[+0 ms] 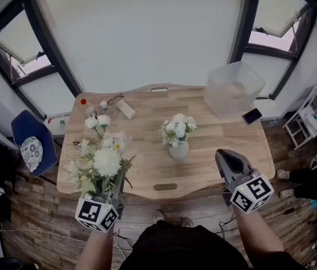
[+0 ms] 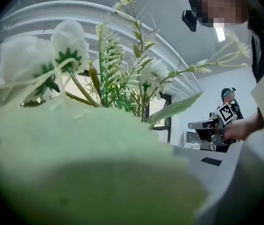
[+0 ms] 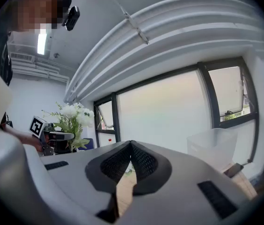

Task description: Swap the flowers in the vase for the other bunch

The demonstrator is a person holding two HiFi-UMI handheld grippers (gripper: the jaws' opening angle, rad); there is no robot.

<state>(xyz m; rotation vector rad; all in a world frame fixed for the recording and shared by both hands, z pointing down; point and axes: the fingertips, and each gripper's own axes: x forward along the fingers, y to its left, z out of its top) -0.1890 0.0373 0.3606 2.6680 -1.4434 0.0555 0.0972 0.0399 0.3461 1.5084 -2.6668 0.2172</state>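
A: Status on the swap?

B: Early. The vase (image 1: 179,149) stands mid-desk (image 1: 147,151), centre of the head view, with the small white posy (image 1: 178,128) in it. Nothing pulled yet.

A: Tools?

B: The left tool (image 1: 115,191), lower left, is clamped on the stems of the replacement bunch (image 1: 107,162). It holds the bunch upright over the near desk edge, well apart from the vase. Its own view is swamped by a blurred leaf, so I read that grip from the head view. The right tool (image 1: 222,153), lower right, has its jaws pressed together with nothing in them. It's near the vase, not touching.

A: Next?

B: My guess: the right tool opens, comes in over the vase, pinches the posy low on the stems and lifts straight up so the vase doesn't tip. Only then does the bunch go in.
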